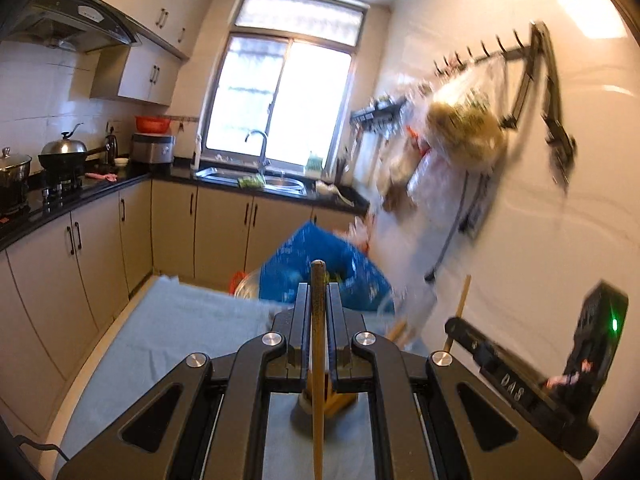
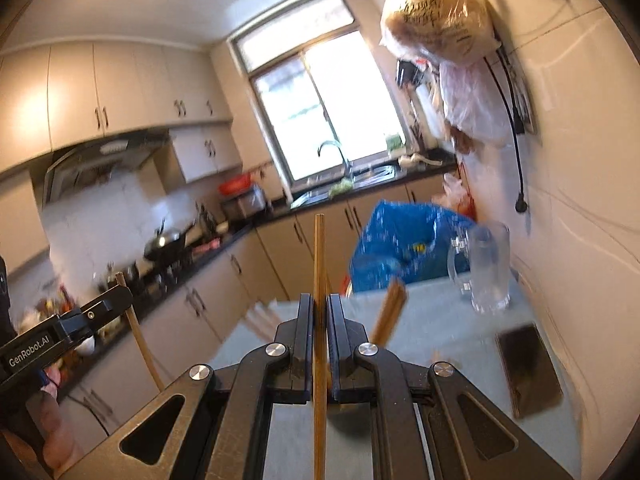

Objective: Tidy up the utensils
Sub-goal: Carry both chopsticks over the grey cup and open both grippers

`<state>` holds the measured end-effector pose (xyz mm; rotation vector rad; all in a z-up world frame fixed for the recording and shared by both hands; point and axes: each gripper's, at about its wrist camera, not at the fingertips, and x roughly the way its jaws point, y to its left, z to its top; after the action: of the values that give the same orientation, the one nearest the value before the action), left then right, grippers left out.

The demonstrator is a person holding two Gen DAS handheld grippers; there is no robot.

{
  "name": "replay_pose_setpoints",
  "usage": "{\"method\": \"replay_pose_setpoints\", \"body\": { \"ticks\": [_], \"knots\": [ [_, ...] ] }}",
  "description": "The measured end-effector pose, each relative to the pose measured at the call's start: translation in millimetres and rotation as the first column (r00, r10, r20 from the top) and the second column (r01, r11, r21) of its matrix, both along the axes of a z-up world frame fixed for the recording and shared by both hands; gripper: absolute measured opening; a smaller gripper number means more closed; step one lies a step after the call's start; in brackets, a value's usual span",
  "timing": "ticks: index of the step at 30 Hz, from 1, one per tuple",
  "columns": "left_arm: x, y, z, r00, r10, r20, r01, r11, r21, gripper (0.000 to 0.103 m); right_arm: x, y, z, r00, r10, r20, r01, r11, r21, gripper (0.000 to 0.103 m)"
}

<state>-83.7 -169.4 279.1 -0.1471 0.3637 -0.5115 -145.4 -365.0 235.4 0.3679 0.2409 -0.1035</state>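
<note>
My left gripper [image 1: 319,292] is shut on a wooden chopstick [image 1: 319,360] that stands upright between its jaws. Under it, a round holder [image 1: 306,406] with more chopsticks sits on the cloth-covered table [image 1: 180,320], partly hidden by the jaws. My right gripper [image 2: 319,304] is shut on a second upright chopstick [image 2: 319,256]. Several other chopsticks [image 2: 390,312] lean up just right of it. Each gripper shows in the other's view: the right gripper [image 1: 454,324] with its chopstick [image 1: 463,298], the left gripper [image 2: 124,294] with its chopstick [image 2: 140,340].
A clear glass mug [image 2: 486,268] and a dark phone [image 2: 528,368] lie on the table near the right wall. A blue bag [image 1: 320,268] stands beyond the table's far end. Plastic bags [image 2: 436,20] hang on the wall. Counter, sink [image 1: 256,178] and stove line the left and far sides.
</note>
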Motion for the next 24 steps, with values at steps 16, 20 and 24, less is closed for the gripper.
{"method": "replay_pose_setpoints", "body": {
  "ticks": [16,20,24],
  "knots": [
    [108,-69,-29,0.996,0.081,-0.026,-0.081,0.997,-0.014,0.006,93,-24,-29,0.993,-0.115,0.019,0.115,0.993,-0.026,0.007],
    [118,-71,-43,0.994,0.079,-0.07,-0.079,0.997,0.001,0.007,96,-23,-41,0.994,-0.105,-0.009,0.104,0.994,-0.034,0.007],
    [117,-68,-45,0.993,0.081,-0.082,-0.081,0.997,0.004,0.006,95,-22,-46,0.995,-0.09,-0.031,0.089,0.996,-0.025,0.007]
  ]
}}
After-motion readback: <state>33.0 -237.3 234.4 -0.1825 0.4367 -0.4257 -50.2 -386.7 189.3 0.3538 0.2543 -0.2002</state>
